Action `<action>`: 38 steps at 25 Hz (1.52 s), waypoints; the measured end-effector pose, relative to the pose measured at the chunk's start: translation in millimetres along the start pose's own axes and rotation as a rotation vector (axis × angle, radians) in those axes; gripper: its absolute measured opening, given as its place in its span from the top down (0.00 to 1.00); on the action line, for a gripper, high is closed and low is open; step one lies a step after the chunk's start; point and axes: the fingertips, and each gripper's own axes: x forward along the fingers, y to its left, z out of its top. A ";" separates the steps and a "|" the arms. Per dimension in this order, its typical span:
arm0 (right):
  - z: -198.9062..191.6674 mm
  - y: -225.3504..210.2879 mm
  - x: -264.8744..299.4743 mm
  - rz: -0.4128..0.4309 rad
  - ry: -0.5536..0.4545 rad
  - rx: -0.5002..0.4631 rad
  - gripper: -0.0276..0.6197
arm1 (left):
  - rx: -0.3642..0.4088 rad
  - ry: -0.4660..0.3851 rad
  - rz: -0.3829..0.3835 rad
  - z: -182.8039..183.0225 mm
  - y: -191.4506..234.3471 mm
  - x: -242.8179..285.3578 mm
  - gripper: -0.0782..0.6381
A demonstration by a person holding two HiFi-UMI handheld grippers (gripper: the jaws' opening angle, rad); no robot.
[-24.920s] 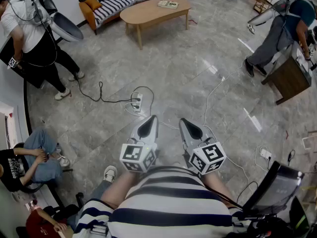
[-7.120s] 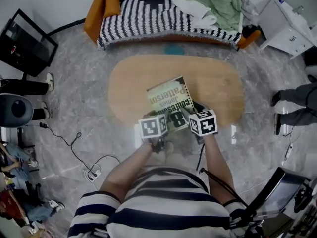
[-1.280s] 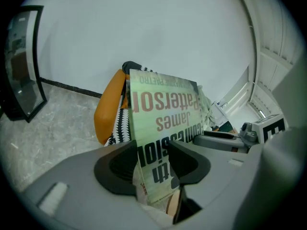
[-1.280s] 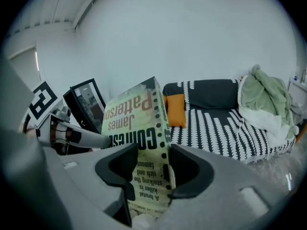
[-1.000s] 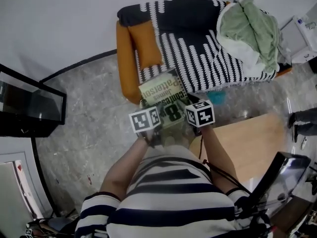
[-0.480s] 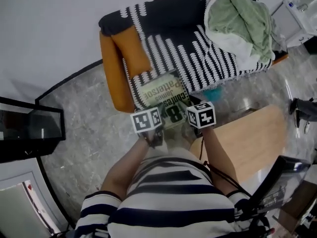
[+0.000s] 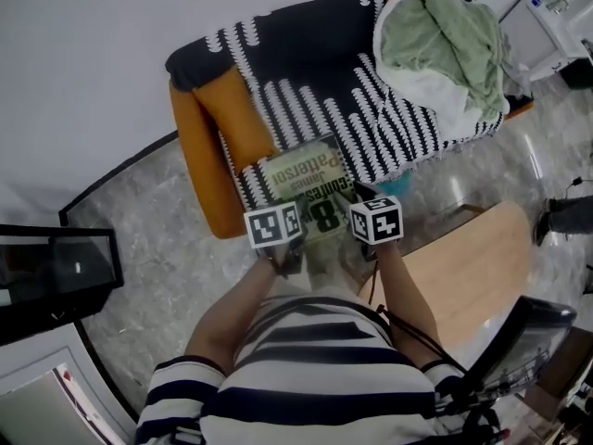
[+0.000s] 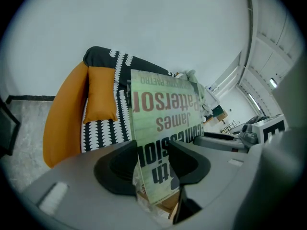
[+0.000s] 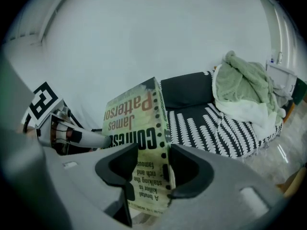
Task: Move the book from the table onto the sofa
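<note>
A pale green paperback book (image 7: pixel 306 185) with large dark lettering hangs in the air over the front edge of the sofa (image 7: pixel 306 82), which has a black-and-white patterned seat. My left gripper (image 7: pixel 295 241) is shut on the book's near left corner, and the cover (image 8: pixel 163 128) stands between its pads. My right gripper (image 7: pixel 359 202) is shut on the near right edge; the spine (image 9: pixel 160 138) is clamped there. The wooden table (image 7: pixel 463 267) lies to the right, behind the book.
An orange cushion (image 7: pixel 236 105) and orange armrest (image 7: pixel 199 170) sit at the sofa's left end. A green and white blanket (image 7: pixel 435 40) is heaped at its right end. A dark screen (image 7: pixel 56 267) stands on the grey floor at left. White furniture (image 7: pixel 547 17) is at far right.
Both grippers have carried the book closer to the sofa; the sofa has shifted left and down in the head view, and the table has dropped back to the right.
</note>
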 end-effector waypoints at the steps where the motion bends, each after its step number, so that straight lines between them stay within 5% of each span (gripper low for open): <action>1: 5.7 -2.6 4.5 -0.003 -0.001 0.006 0.64 | 0.007 0.003 -0.003 7.6 1.0 4.0 0.60; 20: 59.1 -27.3 79.6 -0.038 0.021 0.113 0.64 | 0.069 0.088 -0.022 86.7 36.5 61.5 0.60; 38: 72.6 -142.7 136.6 -0.009 0.130 0.192 0.65 | 0.043 0.193 0.005 119.6 7.5 182.6 0.60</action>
